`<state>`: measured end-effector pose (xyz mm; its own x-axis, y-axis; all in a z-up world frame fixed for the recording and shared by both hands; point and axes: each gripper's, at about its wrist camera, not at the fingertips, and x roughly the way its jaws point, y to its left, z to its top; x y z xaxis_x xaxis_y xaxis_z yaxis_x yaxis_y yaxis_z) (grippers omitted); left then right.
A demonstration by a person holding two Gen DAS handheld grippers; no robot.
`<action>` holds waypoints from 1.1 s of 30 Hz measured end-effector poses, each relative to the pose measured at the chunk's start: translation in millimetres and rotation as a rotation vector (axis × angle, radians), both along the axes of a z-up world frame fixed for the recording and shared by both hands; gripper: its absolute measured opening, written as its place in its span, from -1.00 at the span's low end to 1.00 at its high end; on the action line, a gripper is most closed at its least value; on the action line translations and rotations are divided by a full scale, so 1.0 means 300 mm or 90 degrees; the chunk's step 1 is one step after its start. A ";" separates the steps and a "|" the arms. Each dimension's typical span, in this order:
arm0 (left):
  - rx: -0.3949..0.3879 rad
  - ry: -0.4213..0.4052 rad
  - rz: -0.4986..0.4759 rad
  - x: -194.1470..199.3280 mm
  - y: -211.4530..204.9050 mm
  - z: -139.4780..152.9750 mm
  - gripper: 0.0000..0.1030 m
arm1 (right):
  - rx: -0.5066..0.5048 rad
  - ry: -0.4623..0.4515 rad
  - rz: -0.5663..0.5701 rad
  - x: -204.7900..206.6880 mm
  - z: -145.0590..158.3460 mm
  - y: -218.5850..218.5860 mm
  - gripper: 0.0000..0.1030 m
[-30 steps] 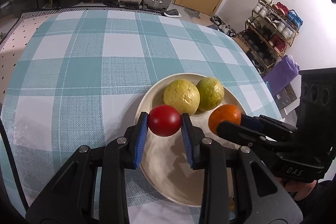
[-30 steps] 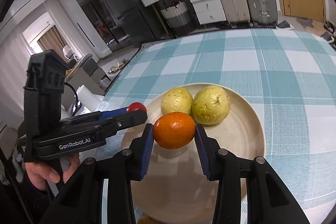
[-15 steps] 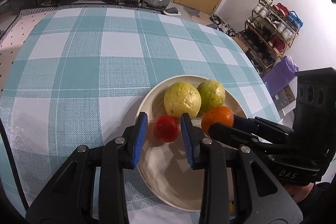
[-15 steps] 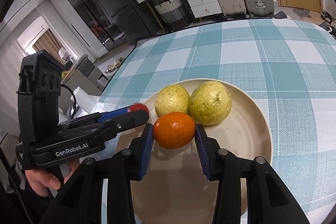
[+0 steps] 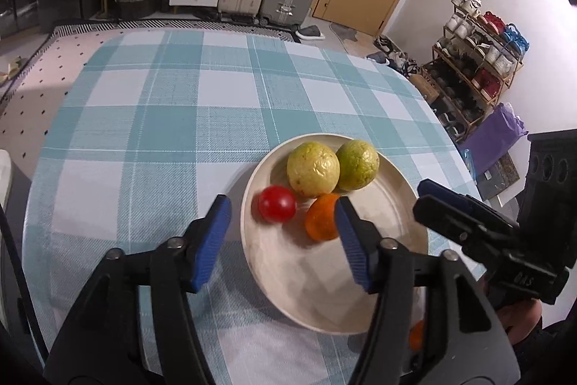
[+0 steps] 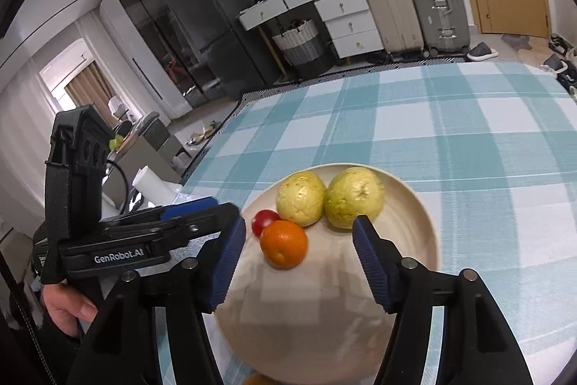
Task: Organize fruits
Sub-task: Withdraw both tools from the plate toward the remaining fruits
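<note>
- Since a second ago the tomato (image 5: 277, 209) and the orange (image 6: 284, 243) have left the jaws and now rest on the plate (image 6: 414, 222); both grippers' jaws have just been opening.
- The left gripper (image 5: 283, 240) stands released, nothing between its pads; the right gripper (image 6: 299, 258) likewise — the orange lies past its fingertips, untouched.
- The tomato lies near the plate's left rim, the orange just beside it, both in front of the two guavas (image 5: 313, 174) at the far rim.
- Step in hand, as I judge it: release finished. Next — draw both grippers back and seek further fruit; an orange shape (image 5: 416, 334) shows just off the plate's near rim.
</note>
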<state>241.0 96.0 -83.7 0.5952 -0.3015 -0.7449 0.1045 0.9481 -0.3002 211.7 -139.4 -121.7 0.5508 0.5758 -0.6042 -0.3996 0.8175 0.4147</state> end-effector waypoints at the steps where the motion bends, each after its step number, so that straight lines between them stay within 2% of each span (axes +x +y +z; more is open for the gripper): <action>1: 0.003 -0.006 0.004 -0.018 -0.001 0.008 0.29 | 0.003 -0.001 -0.005 -0.008 0.001 -0.014 0.28; 9: 0.011 -0.025 0.019 -0.122 -0.014 0.040 0.37 | 0.013 -0.015 -0.042 -0.084 0.007 -0.130 0.32; 12: 0.018 -0.034 0.019 -0.162 -0.029 0.048 0.44 | 0.006 -0.033 -0.047 -0.119 0.027 -0.153 0.41; 15: 0.026 -0.049 0.015 -0.208 -0.053 0.055 0.56 | 0.005 -0.060 -0.043 -0.165 0.050 -0.172 0.60; 16: 0.027 -0.056 0.012 -0.222 -0.061 0.057 0.57 | 0.004 -0.068 -0.041 -0.179 0.056 -0.176 0.67; 19: 0.031 -0.063 0.006 -0.258 -0.079 0.059 0.59 | 0.006 -0.092 -0.035 -0.226 0.075 -0.189 0.69; 22: 0.031 -0.064 0.004 -0.294 -0.093 0.059 0.63 | 0.001 -0.099 -0.033 -0.264 0.082 -0.196 0.86; 27: 0.044 -0.079 -0.004 -0.355 -0.116 0.057 0.76 | -0.001 -0.103 -0.033 -0.321 0.075 -0.214 0.87; 30: 0.058 -0.090 -0.004 -0.384 -0.132 0.056 0.98 | 0.001 -0.101 -0.033 -0.345 0.067 -0.223 0.90; 33: 0.064 -0.097 -0.003 -0.416 -0.143 0.055 0.98 | 0.001 -0.104 -0.034 -0.368 0.059 -0.230 0.93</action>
